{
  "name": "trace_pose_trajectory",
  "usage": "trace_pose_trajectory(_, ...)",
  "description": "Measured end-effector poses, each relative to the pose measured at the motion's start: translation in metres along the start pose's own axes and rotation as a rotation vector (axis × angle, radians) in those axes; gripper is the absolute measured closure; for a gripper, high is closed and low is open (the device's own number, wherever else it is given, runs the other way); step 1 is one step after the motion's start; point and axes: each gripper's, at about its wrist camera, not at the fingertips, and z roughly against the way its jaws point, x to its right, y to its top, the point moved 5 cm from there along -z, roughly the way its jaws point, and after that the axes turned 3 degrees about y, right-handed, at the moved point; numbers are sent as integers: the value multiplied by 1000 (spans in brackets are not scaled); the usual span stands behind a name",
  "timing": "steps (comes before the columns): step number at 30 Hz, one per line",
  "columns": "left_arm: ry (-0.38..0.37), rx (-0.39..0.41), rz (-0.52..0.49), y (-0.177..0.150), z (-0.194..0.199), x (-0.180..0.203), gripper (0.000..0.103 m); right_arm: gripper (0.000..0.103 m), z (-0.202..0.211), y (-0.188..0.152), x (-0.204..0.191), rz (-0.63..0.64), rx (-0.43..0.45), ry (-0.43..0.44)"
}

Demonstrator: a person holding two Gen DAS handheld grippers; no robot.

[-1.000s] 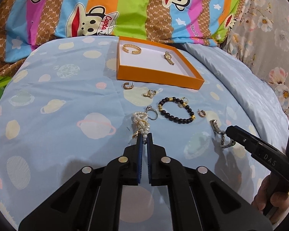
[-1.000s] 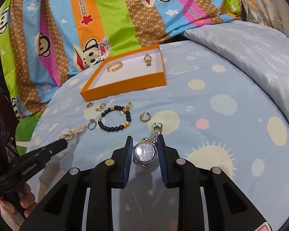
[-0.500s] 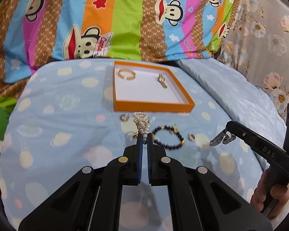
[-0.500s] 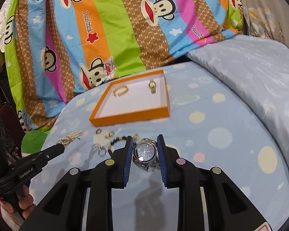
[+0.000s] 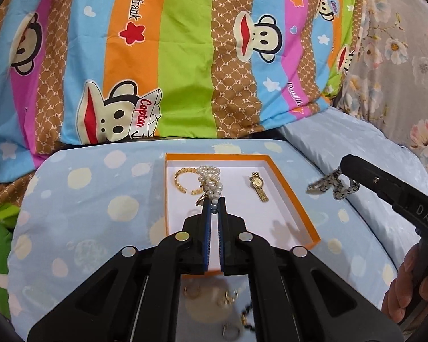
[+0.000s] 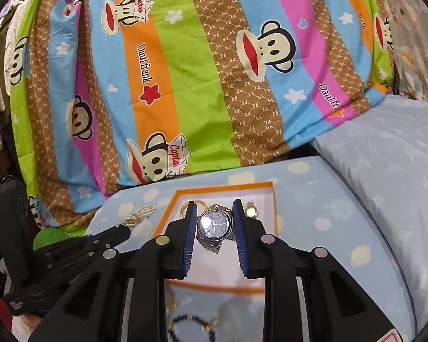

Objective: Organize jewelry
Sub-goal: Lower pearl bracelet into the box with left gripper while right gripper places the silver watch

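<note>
Left claw (image 5: 213, 211): closed on one end of the pearl bracelet (image 5: 211, 181), which it holds up over the orange box (image 5: 295, 196); in the right wrist view the same claw shows at the left edge, pearls at its tip (image 6: 141, 213).
Pearl bracelet: bunched strand of white beads with a gold clasp hanging at its left side; whether it touches the box floor cannot be told.
Right claw (image 6: 214, 228): gripping the silver watch (image 6: 215, 225) by the sides of its case, dark dial facing the camera, a short length of metal band hanging below.
Silver watch, left wrist view: its band (image 5: 332, 183) dangles from the right claw's tip, just right of the box's right wall.
Orange box: shallow, white inside, open on the blue patterned bed cover (image 5: 80, 199); both claws are above it.
Inside the box: a gold open bangle (image 5: 184, 181) at the back left, partly behind the pearls; a small gold watch (image 5: 258, 188) to the right, well apart from the bangle.
Outside the box: near the front wall, under the claws, lie blurred small gold rings (image 5: 192, 292) and a black bead bracelet (image 6: 191, 327).
Backdrop: a striped cartoon-monkey sheet (image 5: 185, 57) behind the bed; a floral cloth (image 5: 399, 57) at the right.
</note>
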Motion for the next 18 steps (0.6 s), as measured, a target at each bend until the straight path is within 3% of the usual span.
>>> trace_pose_trajectory(4,-9,-28,13,-2,-34,-1,100,79,-35,-7,9,-9,-29,14)
trace_pose_trajectory(9,20,-81,20,-16,-66,-6,100,79,-70,-37,22,-16,-125,-1)
trace_pose_trajectory(18,46,-139,41,-36,-83,-20,97,77,-85,-74,31,-26,-239,-34)
